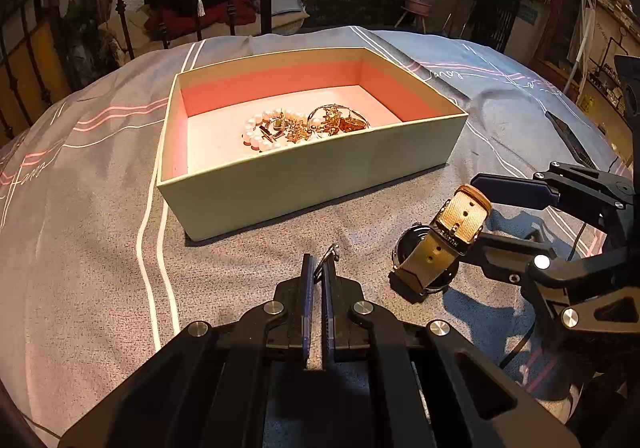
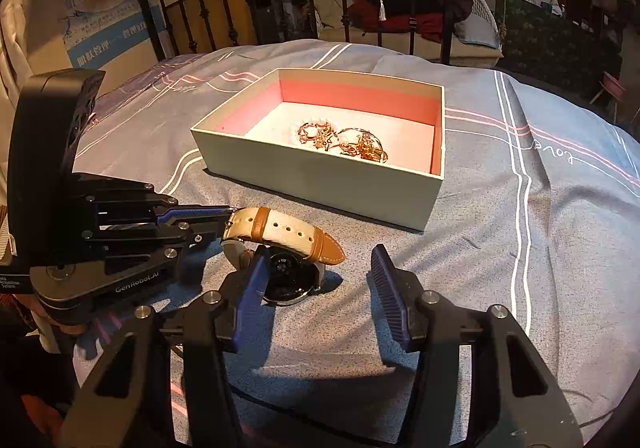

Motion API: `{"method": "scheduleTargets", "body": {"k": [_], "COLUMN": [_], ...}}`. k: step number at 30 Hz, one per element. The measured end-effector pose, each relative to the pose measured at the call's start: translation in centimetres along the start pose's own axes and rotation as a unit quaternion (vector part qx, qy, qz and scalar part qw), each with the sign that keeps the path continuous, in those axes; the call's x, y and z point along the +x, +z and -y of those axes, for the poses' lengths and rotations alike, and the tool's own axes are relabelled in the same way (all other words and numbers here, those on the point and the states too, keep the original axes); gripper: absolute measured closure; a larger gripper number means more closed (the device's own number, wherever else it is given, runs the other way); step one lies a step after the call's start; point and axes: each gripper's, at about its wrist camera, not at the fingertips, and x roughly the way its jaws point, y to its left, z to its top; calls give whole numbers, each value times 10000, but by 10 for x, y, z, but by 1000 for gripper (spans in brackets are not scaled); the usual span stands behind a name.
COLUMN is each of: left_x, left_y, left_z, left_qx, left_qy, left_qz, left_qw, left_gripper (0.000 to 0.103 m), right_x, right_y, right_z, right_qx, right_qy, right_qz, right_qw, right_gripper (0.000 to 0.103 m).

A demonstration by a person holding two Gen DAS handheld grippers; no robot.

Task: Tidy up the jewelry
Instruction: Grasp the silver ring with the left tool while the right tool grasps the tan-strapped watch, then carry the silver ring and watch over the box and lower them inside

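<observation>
An open box (image 1: pixel 300 187) (image 2: pixel 320 183), pale green outside and pink within, sits on a bed (image 1: pixel 100 248) (image 2: pixel 540 248) under a grey-blue cover with white and pink stripes. On the box floor, toward its near wall, lies a tangle of jewelry: a pearl bracelet (image 1: pixel 256 135) and, just beside it, several gold pieces (image 1: pixel 332 121) (image 2: pixel 360 145).

The watch (image 1: pixel 428 248) (image 2: pixel 288 272) is outside the box, on the cover near the box's front corner. Its dark round case rests against the fabric, showing its back in the right wrist view. Its beige strap (image 1: pixel 464 215) (image 2: pixel 280 228), with brown leather ends, arches up over the case.

The left claw (image 1: pixel 318 264) (image 2: pixel 228 217) is in front of the box's near wall, with its jaws pinched almost together. A small silvery piece (image 1: pixel 329 252) is caught between the tips and sticks out beyond them; it is too small to name. In the right wrist view these tips appear just beside the buckle end of the strap, and whether they touch it cannot be told.

The right claw (image 2: pixel 320 250) (image 1: pixel 476 213) reaches in from the side of the watch away from the box. Its jaws are partly apart and straddle the watch. One blue pad (image 2: pixel 256 280) is close against the case; the other pad (image 2: pixel 392 288) is clear of it, with bare cover between. The watch is not gripped.

Behind the box, past the bed's end, stands a black iron rail (image 2: pixel 260 7).
</observation>
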Motion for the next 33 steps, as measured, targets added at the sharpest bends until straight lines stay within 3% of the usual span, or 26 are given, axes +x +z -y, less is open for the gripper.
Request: {"method": "scheduleTargets", "body": {"k": [3, 4, 18, 33], "left_x": [-2, -2, -31, -54], "left_y": [1, 1, 12, 87], "left_z": [-1, -2, -4, -14], "left_qx": [-26, -36, -242, -274], "left_qy": [-24, -31, -118, 108], "left_qz": [30, 45, 374, 1169], "left_qw": [10000, 10000, 9989, 9927], "left_gripper": [99, 100, 101, 101], "right_x": [-1, -2, -28, -21], "right_y": [1, 1, 11, 92], "right_z": [-5, -6, -5, 19], "right_qx": [-102, -135, 27, 330], "right_qy": [12, 12, -49, -300], "right_qz": [77, 103, 460, 864], "right_qw": [9999, 9999, 9989, 9953], "right_gripper": [81, 84, 85, 85]}}
